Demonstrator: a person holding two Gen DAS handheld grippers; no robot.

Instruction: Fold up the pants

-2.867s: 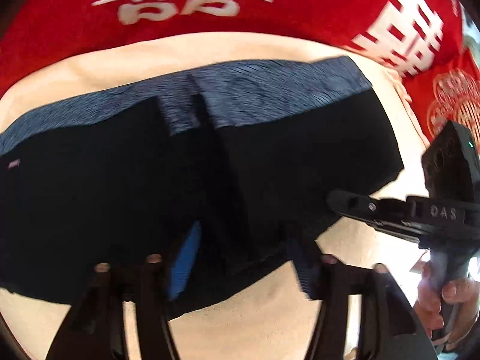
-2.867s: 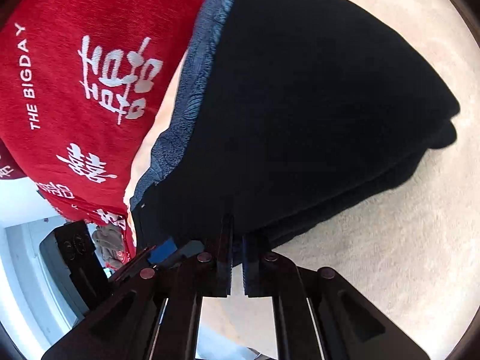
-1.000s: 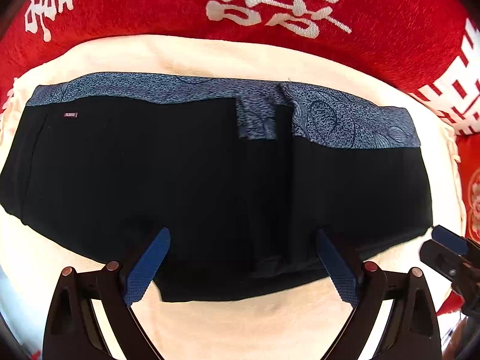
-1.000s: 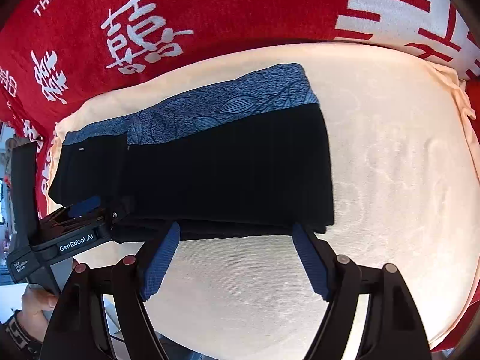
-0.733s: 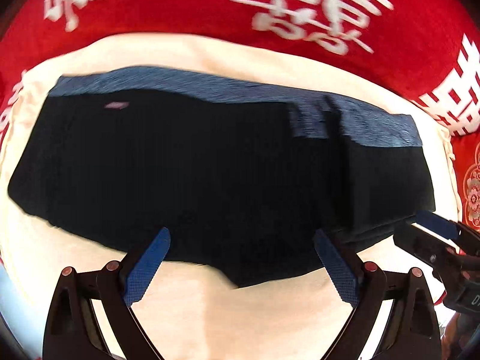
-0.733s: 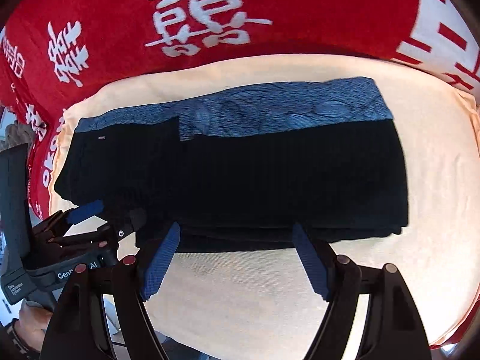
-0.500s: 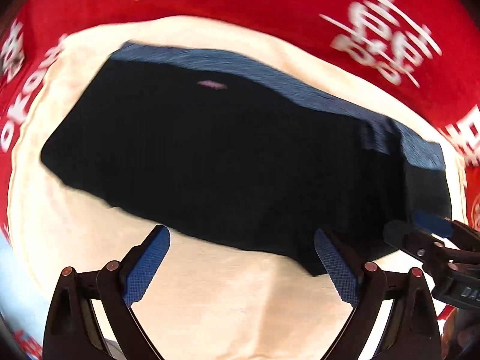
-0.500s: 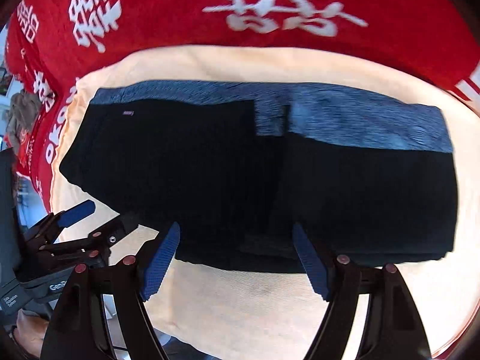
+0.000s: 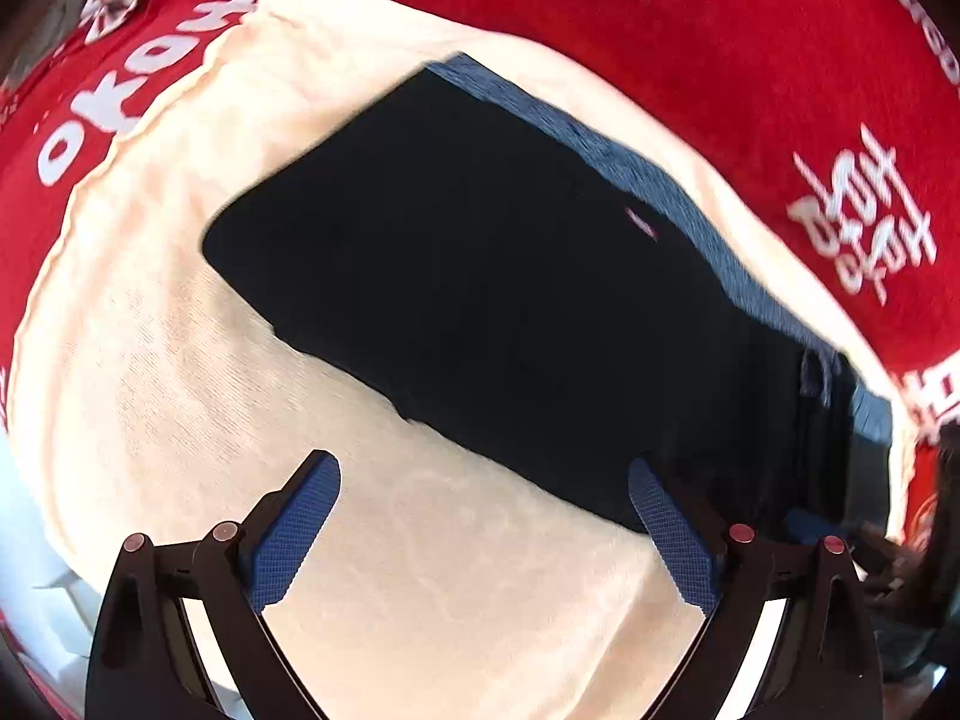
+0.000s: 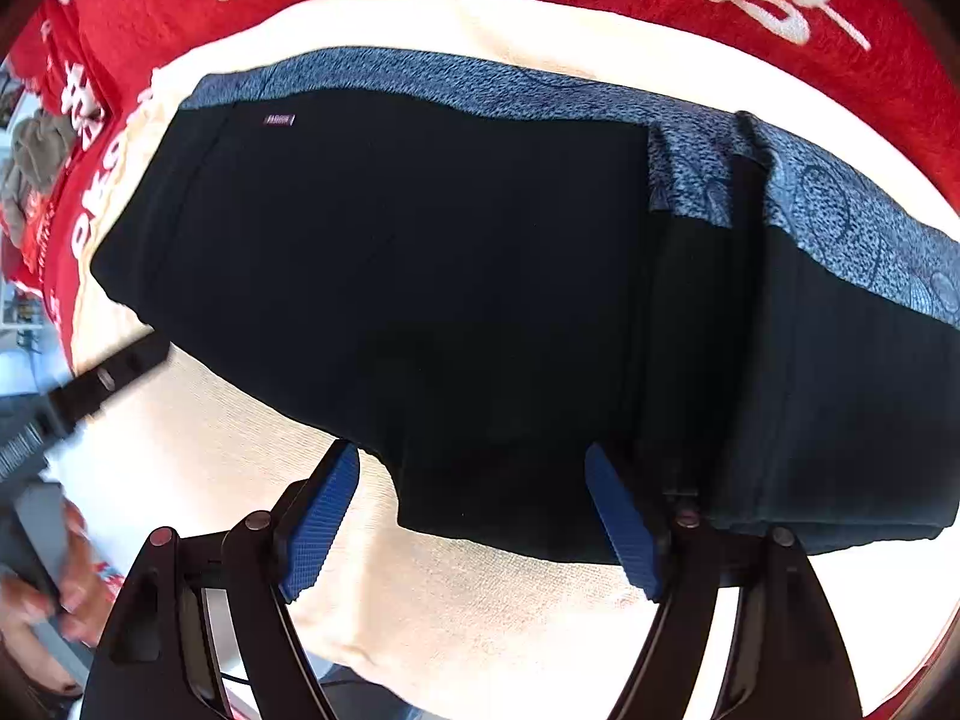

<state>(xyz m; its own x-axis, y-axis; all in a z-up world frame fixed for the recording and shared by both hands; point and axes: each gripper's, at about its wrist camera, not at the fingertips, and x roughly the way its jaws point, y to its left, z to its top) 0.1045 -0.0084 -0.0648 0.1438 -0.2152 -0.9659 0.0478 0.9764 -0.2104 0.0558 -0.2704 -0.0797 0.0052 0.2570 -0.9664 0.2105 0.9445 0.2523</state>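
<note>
The black pants [image 9: 510, 312] with a blue patterned waistband [image 10: 540, 90] lie folded flat on a cream towel [image 9: 420, 570]. My left gripper [image 9: 483, 480] is open and empty, hovering over the towel just short of the pants' near edge. My right gripper [image 10: 471, 468] is open and empty, its blue pads [image 10: 621, 516] over the near edge of the pants [image 10: 450, 300]. The left gripper's black finger shows at the left of the right wrist view [image 10: 120, 369].
A red blanket with white characters [image 9: 750, 60] surrounds the towel [image 10: 510, 612] at the back and sides. A grey cloth heap [image 10: 36, 156] lies at far left. A hand holds the left gripper handle [image 10: 36, 594].
Both grippers, earlier at the pants' near edge with the right one shut on the fabric, are open and drawn back. The left view has swung leftward; the right view has moved closer over the pants.
</note>
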